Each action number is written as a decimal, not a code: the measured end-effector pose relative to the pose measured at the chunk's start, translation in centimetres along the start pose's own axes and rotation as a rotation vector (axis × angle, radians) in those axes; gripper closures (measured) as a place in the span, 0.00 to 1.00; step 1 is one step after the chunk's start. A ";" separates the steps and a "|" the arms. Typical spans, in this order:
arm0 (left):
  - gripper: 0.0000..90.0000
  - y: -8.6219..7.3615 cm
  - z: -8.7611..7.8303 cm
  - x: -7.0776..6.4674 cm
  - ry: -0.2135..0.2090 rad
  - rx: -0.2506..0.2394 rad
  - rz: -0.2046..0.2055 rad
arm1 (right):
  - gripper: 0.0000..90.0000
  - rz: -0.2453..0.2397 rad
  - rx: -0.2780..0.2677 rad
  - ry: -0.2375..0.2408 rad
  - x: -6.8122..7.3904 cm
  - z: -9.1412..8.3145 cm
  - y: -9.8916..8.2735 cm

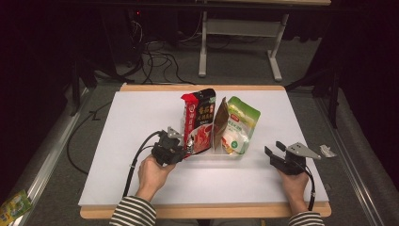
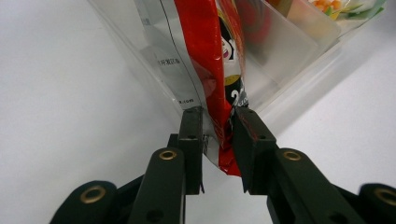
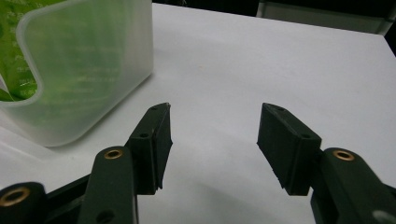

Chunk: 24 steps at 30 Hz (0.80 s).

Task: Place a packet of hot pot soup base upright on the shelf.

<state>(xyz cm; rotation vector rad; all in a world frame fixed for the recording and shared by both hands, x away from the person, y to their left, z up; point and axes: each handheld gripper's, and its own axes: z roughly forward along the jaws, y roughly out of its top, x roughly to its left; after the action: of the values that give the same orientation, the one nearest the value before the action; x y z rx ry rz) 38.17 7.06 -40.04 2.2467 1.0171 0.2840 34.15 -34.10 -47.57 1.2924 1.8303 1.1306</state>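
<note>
I am placing the red pouch (image 2: pixel 205 60) into the clear plastic bin (image 2: pixel 299 46), or taking it out; which of the two I cannot say. It stands upright at the bin's near end, with the green pouch (image 1: pixel 239 123) beside it in the same bin.

To do this step well, I judge that I must keep the left gripper (image 2: pixel 218 140) low on the pouch edge and move it straight along the bin wall, not sideways, because the bin is light and could slide or tip on the white table (image 1: pixel 141 108). The grip is on a thin bottom corner only, so a slow move is safer; a fast pull may let the foil slip out.

The left jaws are narrow now, and the crumpled lower edge of the red pouch sits between them. The right-hand pad seems to touch the foil, and the left-hand pad is against the silver back side, so I read it as a light grip.

The right gripper (image 3: pixel 214 140) rests on the table with jaws wide apart and nothing between them; the bin corner is just beyond its left jaw, not touching.
</note>
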 end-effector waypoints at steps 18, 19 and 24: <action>0.94 0.5 1.4 0.2 0.010 0.060 -0.059 | 0.50 -0.011 0.003 -0.004 0.1 0.1 0.0; 0.94 0.5 1.4 0.2 0.011 0.057 -0.067 | 0.50 -0.011 0.003 -0.005 0.1 0.1 0.0; 0.96 0.6 1.5 0.5 -0.002 0.073 -0.076 | 0.50 -0.013 0.004 -0.006 0.1 0.1 0.0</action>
<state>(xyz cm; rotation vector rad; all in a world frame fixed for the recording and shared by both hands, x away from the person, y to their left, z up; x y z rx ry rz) 39.48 6.40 -40.82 2.2667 1.1259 0.2147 34.19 -33.99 -47.59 1.2824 1.8349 1.1161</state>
